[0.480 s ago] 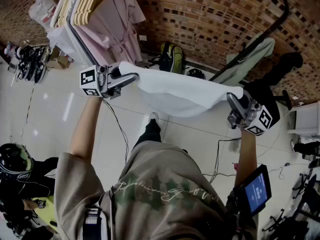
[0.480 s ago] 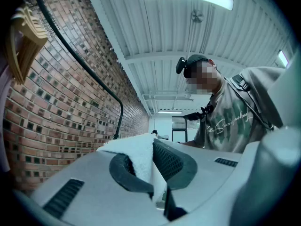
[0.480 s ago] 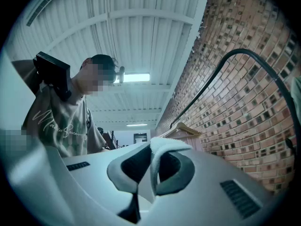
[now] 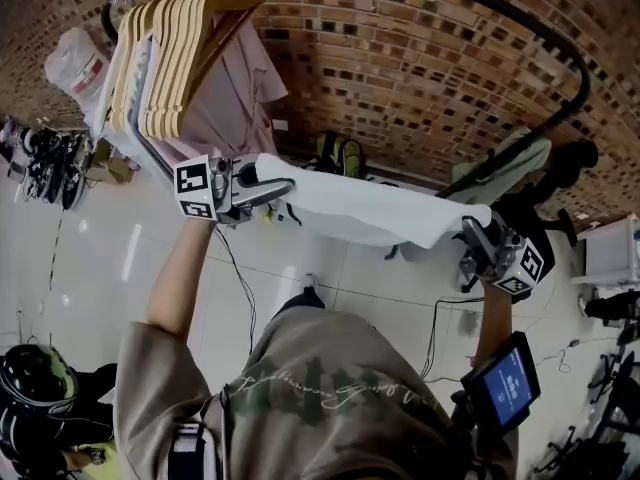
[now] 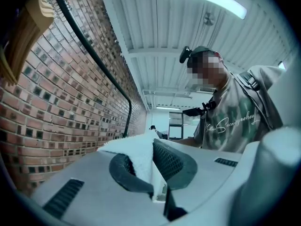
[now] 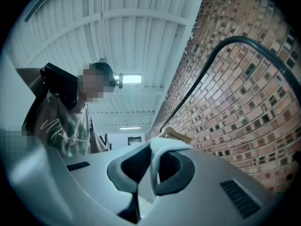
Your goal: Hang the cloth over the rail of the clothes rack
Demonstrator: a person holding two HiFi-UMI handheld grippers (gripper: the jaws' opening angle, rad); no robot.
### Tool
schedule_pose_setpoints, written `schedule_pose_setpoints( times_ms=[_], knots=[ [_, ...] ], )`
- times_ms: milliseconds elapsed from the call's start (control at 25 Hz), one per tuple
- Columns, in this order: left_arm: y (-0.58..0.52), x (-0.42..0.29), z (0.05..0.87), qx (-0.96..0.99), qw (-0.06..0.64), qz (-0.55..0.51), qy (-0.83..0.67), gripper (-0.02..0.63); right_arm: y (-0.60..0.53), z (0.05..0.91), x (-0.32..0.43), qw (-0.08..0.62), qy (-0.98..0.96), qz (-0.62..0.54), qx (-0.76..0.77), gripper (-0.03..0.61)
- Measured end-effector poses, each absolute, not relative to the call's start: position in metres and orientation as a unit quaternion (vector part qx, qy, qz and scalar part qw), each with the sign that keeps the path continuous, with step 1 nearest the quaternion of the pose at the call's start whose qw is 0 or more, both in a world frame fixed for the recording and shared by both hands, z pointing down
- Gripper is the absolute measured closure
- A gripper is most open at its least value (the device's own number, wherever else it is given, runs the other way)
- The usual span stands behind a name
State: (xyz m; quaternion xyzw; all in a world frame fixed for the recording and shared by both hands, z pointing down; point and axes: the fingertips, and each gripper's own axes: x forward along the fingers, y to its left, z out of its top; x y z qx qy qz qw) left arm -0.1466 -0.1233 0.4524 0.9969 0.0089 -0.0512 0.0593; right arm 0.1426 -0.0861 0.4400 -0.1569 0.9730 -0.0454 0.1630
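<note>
A white cloth point(image 4: 365, 213) stretches between my two grippers at chest height, sagging a little in the middle. My left gripper point(image 4: 272, 190) is shut on its left corner; the cloth point(image 5: 141, 159) shows pinched between the jaws in the left gripper view. My right gripper point(image 4: 470, 233) is shut on the right corner, and the cloth point(image 6: 157, 161) is pressed between its pads. The black rail point(image 4: 480, 3) of the clothes rack arcs above and beyond the cloth. The same rail point(image 6: 221, 55) runs along the brick wall in the right gripper view.
Several wooden hangers point(image 4: 165, 53) and a pink garment point(image 4: 235, 93) hang at the rail's left end. A grey-green garment point(image 4: 500, 168) hangs at the right. Bags point(image 4: 340, 153) lie on the floor by the brick wall point(image 4: 400, 58). A phone screen point(image 4: 510, 383) sits on the right forearm.
Both grippers and the cloth have risen and moved toward the wall. The view has tilted up, so more of the rail and hangers shows.
</note>
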Motion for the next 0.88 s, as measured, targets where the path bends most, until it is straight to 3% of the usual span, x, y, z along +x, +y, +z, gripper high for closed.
schedule_pose_setpoints(
  times_ms=[120,400,600,880],
  knots=[
    [-0.145,-0.145,0.437,0.997,0.056,-0.053,0.013,0.597,-0.111,0.429,0.146,0.175,0.97,-0.047,-0.163,0.561],
    [-0.189,-0.144,0.389,0.992,0.082,-0.086,0.035,0.597,-0.163,0.396,0.148,0.131,0.982,-0.042,-0.126,0.561],
    [-0.216,-0.133,0.365,0.993,0.071,-0.092,0.012,0.597,-0.196,0.361,0.158,0.153,0.982,-0.053,-0.093,0.561],
    [-0.231,-0.124,0.328,0.997,0.037,-0.067,0.01,0.597,-0.225,0.318,0.17,0.122,0.99,-0.009,-0.067,0.56]
  ],
)
